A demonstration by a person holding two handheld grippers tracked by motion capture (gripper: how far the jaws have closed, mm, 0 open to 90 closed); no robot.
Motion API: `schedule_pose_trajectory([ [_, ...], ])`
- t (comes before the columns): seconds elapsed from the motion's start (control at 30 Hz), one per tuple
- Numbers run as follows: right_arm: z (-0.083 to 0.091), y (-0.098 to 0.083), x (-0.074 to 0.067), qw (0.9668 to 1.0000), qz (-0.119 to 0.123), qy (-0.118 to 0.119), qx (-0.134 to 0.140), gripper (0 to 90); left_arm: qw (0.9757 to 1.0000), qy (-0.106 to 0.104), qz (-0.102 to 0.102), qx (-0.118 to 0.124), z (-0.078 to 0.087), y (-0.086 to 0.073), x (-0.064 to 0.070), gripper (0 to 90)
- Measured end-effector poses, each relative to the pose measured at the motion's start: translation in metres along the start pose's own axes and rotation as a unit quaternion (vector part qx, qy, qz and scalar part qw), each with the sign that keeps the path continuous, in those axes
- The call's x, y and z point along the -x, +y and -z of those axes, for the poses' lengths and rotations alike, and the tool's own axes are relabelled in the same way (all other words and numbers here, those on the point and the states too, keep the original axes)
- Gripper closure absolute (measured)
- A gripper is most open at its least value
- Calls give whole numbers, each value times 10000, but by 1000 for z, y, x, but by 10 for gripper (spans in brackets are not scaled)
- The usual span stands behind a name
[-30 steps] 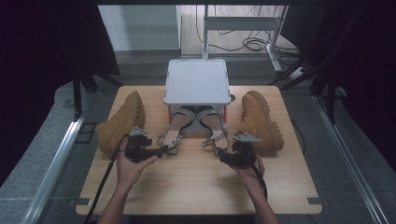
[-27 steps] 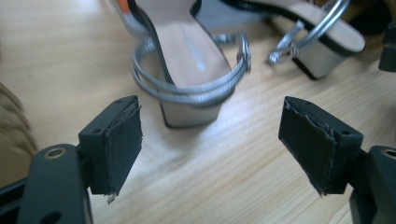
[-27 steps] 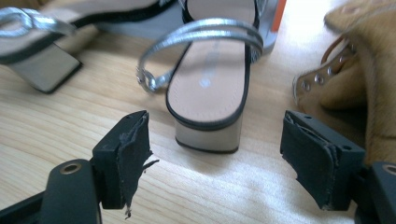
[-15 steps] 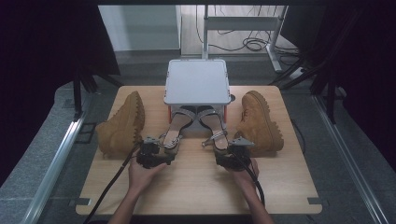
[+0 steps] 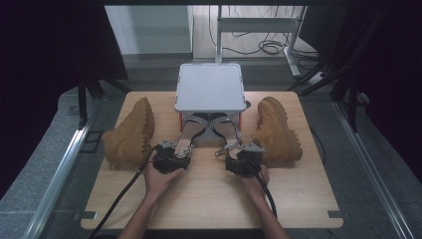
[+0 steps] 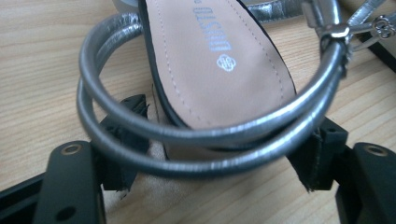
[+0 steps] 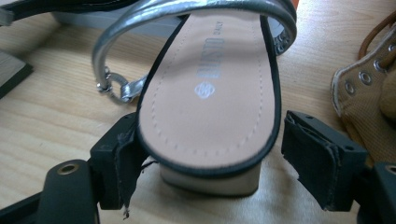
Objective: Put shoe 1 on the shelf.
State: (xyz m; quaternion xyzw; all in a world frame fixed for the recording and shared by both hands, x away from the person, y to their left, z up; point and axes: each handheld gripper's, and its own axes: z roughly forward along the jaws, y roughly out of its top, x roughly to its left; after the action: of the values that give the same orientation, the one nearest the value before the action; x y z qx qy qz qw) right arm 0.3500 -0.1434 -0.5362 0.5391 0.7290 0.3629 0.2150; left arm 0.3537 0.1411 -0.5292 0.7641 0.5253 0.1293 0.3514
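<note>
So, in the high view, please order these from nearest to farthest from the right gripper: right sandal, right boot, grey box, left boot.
From the right gripper:
1. Right sandal, at its fingers.
2. Right boot, just beside, to the right.
3. Grey box, behind the sandals.
4. Left boot, far left.

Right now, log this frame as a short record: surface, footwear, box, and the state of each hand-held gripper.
surface: wooden table
boots: tan boot at left, tan boot at right
sandals: left sandal and right sandal, silver straps, between the boots
box: grey box behind the sandals
left hand-held gripper: open, jaws either side of left sandal's heel
right hand-held gripper: open, one pad touching right sandal's heel, the other apart
</note>
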Motion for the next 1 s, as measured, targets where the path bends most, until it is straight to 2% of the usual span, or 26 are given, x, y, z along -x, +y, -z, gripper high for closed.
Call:
schedule_pose_trajectory([
  [0.13, -4, 4, -1, 10000, -1, 5, 45, 266, 10000, 11, 6, 38, -1, 2, 2, 336],
  [0.27, -7, 5, -4, 10000, 32, 16, 41, 333, 9999, 121, -18, 27, -2, 3, 4, 356],
  [0.37, -8, 4, -5, 9999, 85, -103, 55, 356, 9998, 196, -29, -1, -2, 4, 6, 364],
  [0.47, -8, 4, -6, 9999, 81, -124, 56, 362, 9996, 278, -50, -8, -2, 3, 8, 367],
  [0.7, -8, 4, -6, 9998, 60, -154, 71, 368, 9995, 281, 128, 25, -9, 4, 8, 344],
  [0.9, -8, 4, -6, 9998, 46, -160, 70, 372, 9987, 490, 36, 127, -9, 3, 12, 367],
  [1.0, -8, 3, -7, 9998, 67, -189, 73, 373, 9966, 776, -47, 269, -9, 3, 15, 396],
])
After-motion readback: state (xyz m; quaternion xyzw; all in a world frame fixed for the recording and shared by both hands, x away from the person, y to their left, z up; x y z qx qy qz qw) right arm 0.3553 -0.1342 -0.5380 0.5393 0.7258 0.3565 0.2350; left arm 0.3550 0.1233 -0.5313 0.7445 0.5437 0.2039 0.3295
